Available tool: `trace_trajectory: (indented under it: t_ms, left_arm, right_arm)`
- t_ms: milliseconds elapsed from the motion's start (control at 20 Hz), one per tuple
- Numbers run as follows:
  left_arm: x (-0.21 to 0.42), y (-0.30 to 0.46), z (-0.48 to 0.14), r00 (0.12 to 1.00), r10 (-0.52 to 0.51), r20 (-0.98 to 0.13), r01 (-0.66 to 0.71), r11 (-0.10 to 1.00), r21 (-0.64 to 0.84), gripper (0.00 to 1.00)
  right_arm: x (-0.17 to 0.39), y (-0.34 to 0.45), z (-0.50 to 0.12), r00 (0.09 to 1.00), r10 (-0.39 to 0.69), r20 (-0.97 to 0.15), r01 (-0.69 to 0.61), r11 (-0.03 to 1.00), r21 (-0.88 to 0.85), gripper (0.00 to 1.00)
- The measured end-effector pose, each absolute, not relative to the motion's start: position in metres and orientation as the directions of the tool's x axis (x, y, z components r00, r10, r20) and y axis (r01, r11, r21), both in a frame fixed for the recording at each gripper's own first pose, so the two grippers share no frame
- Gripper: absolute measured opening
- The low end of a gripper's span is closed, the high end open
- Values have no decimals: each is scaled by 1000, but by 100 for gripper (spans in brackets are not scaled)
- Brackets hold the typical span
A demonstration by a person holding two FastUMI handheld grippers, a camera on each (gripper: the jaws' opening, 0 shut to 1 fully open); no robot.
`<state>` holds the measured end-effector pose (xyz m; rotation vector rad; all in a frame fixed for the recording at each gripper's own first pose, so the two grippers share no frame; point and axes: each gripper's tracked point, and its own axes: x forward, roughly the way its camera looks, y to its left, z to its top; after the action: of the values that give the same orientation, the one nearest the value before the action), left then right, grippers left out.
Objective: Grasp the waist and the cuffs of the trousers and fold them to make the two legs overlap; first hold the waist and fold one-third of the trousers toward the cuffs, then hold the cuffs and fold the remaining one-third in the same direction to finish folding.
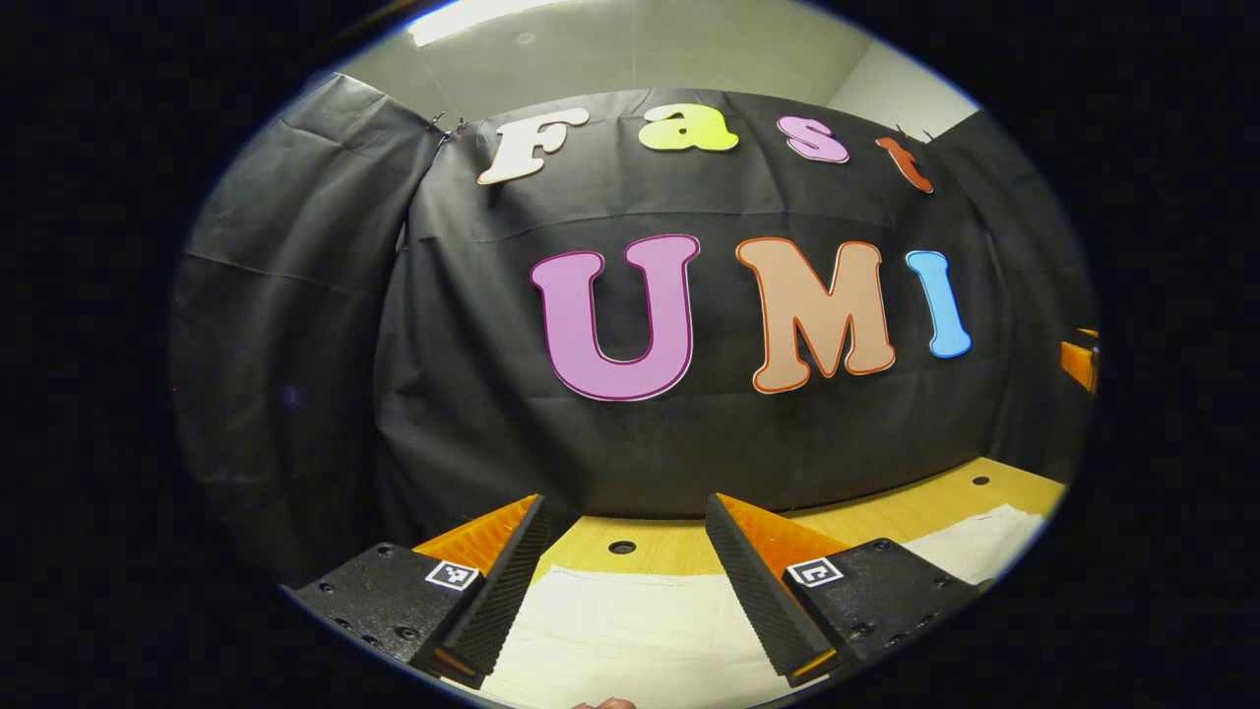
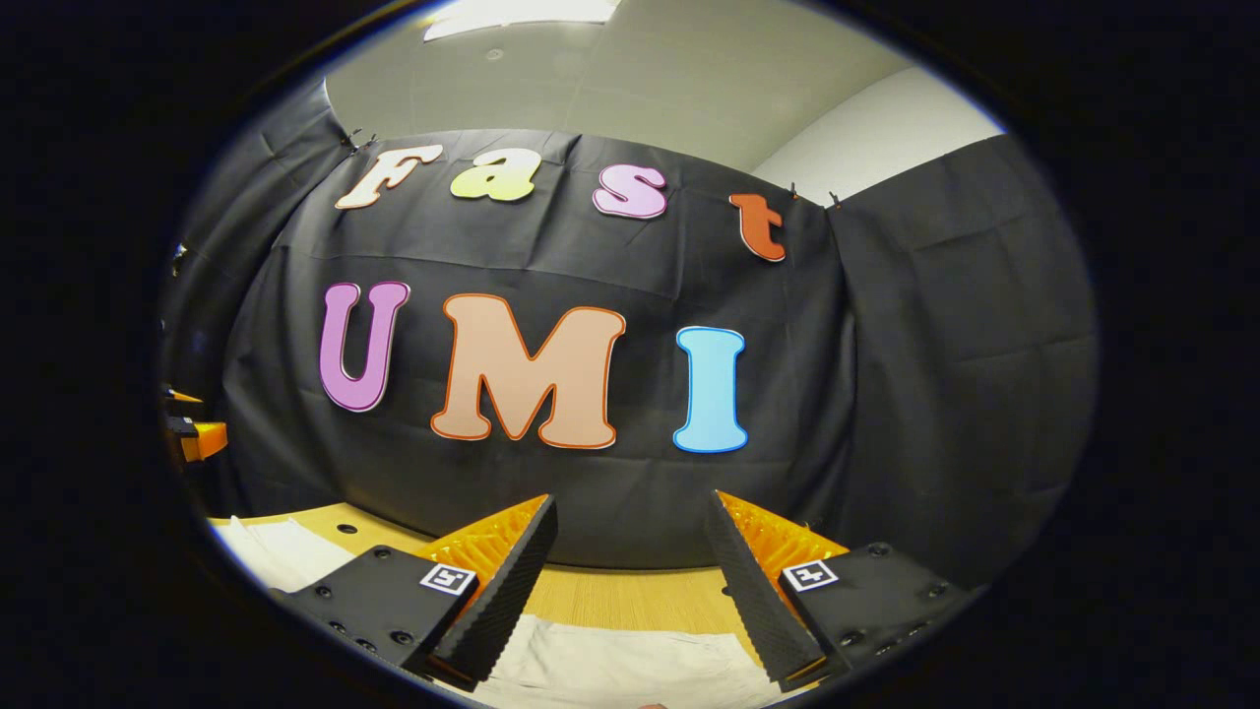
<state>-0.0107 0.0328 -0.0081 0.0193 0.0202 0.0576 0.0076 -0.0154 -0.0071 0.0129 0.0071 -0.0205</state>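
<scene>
Left gripper view: we look along the left gripper [image 1: 625,581], held above the table [image 1: 679,551] with its jaws wide apart and nothing between them. Below and between the fingers [image 1: 758,591] we see the trousers [image 1: 630,630], pale cloth lying flat on the wooden top. The cloth's far edge stops short of the table's back edge, leaving a bare strip with a small round hole [image 1: 621,547] in it. More of the trousers runs off toward the table's right side, where another hole sits near the back edge. The black cloth wall [image 1: 492,433] stands right behind the table. At the far right edge of this view we note a small part of the other gripper, too little to judge.

Right gripper view: the right gripper [image 2: 630,586] also hangs above the table [image 2: 630,596], jaws wide, gripping nothing. The trousers [image 2: 610,660] lie beneath and between its fingers [image 2: 502,591], with bare wood beyond up to the wall [image 2: 935,394]. More pale cloth shows toward the table's left side, beside a hole. The grey ceiling shows above the wall.
</scene>
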Motion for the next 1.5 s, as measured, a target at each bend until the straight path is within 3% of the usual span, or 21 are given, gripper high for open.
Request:
trace_trajectory:
  t_ms: [250, 750, 1150, 1500]
  left_arm:
    - [-13, 39, -22, 999, -10, -42, 18, 982, 188, 95]
    - [-40, 67, -83, 972, -90, -215, 184, 862, 472, 96]
    - [-79, 80, -171, 877, -147, -457, 434, 651, 623, 96]
    - [-119, 84, -227, 736, -178, -653, 666, 357, 655, 97]
  right_arm:
    - [9, -15, -15, 1000, -13, -21, 13, 1000, 9, 97]
    - [13, -17, -32, 999, -21, -46, 22, 1000, 17, 98]
    - [8, -21, -48, 997, -31, -73, 33, 999, 23, 97]
    - [5, -28, -56, 995, -45, -90, 47, 999, 23, 97]
